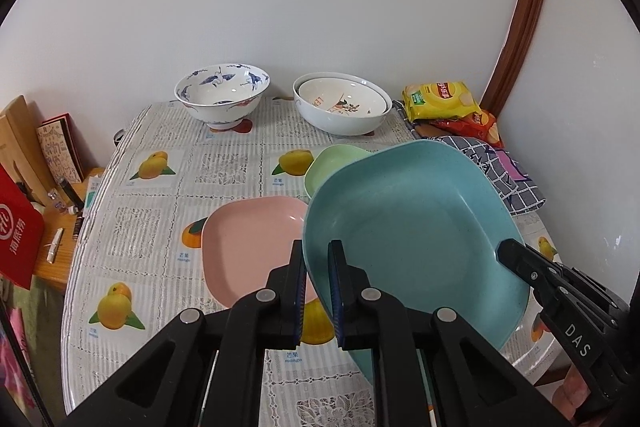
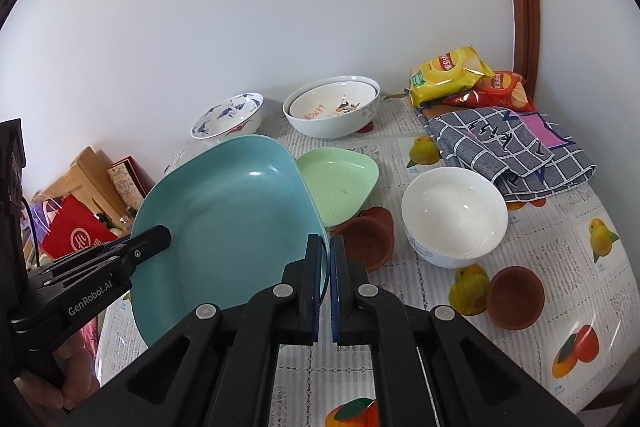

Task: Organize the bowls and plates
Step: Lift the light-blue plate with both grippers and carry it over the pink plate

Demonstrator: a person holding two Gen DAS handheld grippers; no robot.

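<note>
Teal plate (image 1: 416, 227) hangs tilted above the surface (image 1: 168, 187), carried by 2 grippers at once. Left gripper (image 1: 318, 291) is clamped on its near-left rim, and right gripper (image 2: 325, 283) is clamped on the opposite rim, each with the rim pinched between its pads. Under and beside the lifted plate lie a pink plate (image 1: 248, 247) and a light green plate (image 2: 340, 183), both flat on the fruit-print cloth. Against the wall stand a blue-patterned bowl (image 1: 222, 95) and 2 nested white bowls (image 1: 344, 107). A plain white bowl (image 2: 454, 215) sits to the right, near 2 brown clay cups (image 2: 368, 239). Snack bags (image 2: 448, 75) and a checked cloth (image 2: 512, 147) lie at the far right corner.
</note>
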